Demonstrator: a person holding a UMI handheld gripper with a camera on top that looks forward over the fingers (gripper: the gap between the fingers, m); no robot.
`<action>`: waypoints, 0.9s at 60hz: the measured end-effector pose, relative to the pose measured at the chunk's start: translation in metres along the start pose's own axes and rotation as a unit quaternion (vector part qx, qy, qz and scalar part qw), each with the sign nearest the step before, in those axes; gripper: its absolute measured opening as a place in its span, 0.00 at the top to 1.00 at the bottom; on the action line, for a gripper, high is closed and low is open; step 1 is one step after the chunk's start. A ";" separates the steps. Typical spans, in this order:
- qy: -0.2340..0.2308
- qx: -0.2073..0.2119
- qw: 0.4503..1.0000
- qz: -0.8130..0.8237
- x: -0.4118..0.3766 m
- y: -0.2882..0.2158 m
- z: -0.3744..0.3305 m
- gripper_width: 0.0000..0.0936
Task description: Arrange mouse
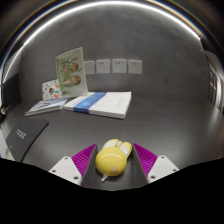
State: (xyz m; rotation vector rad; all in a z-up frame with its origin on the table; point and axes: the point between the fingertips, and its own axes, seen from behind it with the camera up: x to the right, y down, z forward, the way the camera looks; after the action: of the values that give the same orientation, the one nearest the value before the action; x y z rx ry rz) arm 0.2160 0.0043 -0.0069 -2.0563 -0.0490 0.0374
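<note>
While the grey table (150, 125) stretches ahead with books (100, 103) at its far side, the yellow mouse (112, 158) sits lengthwise between the claw (112, 160) fingers, pads apparently pressing both its flanks.

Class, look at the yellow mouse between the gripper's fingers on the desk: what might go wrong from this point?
1. The rounded mouse sits between the pads; whether they press it is unclear, so it may slip or twist if lifted.
2. Its cable trails toward the gripper and could snag.
3. The books lie ahead, so a forward push might hit them.
</note>
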 end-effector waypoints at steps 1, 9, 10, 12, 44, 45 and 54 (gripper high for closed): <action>0.005 0.002 1.000 0.002 0.000 0.000 0.000 0.28; 0.026 0.007 0.999 0.026 -0.001 0.001 -0.001 0.35; 0.029 0.008 0.999 0.029 -0.001 0.000 -0.001 0.37; 0.035 0.010 0.999 0.036 -0.001 0.000 -0.002 0.39; 0.125 0.119 0.984 0.035 -0.174 -0.123 -0.081 0.48; 0.117 0.124 0.985 0.032 -0.191 -0.130 -0.083 0.48; 0.048 0.124 0.991 0.003 -0.333 -0.133 -0.068 0.49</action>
State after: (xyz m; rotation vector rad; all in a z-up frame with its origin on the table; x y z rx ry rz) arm -0.1157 -0.0106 0.1440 -1.8078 0.0197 -0.0495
